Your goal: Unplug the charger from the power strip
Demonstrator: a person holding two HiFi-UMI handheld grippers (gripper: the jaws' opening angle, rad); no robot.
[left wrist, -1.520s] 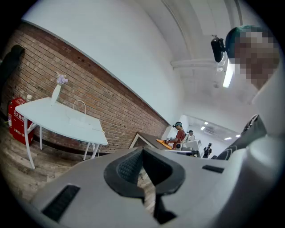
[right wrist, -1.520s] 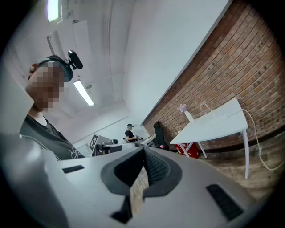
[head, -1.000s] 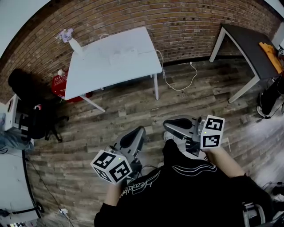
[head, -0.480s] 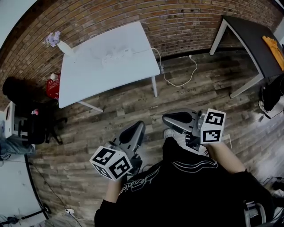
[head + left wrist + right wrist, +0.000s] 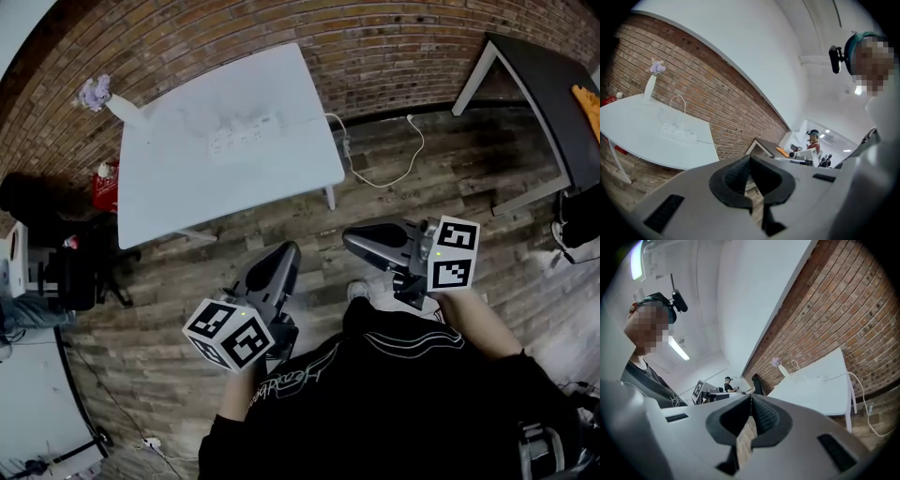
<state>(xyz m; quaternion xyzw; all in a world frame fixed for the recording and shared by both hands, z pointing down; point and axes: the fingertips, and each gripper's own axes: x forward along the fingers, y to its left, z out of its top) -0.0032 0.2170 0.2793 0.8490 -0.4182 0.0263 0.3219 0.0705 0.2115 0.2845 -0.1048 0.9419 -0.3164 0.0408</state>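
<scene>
Nearest the camera is the person's black top (image 5: 394, 403), with both arms held out in front. The left gripper (image 5: 284, 251) has its jaws pressed together with nothing between them, its marker cube (image 5: 230, 334) close to the body. The right gripper (image 5: 351, 240) is likewise closed and empty, and its cube (image 5: 453, 267) sits above the right forearm. Both hang over the wooden floor (image 5: 281, 220), well apart from the counter (image 5: 187, 192), which is white and stands against the brick wall (image 5: 281, 28). The power strip (image 5: 242, 137) lies on the far half of the counter, roughly parallel to the wall; the charger is too small to make out on it. A white cable (image 5: 380, 178) runs from the strip over the counter's right edge and curls on the floor. At the counter's far left corner stands a slim white vase (image 5: 122, 110) with purple flowers (image 5: 94, 92). On the floor to the counter's left are a red thing (image 5: 103, 183) and a black bag (image 5: 37, 202). To the far right stands a dark table (image 5: 548, 94) with something orange (image 5: 591, 98) on it.
</scene>
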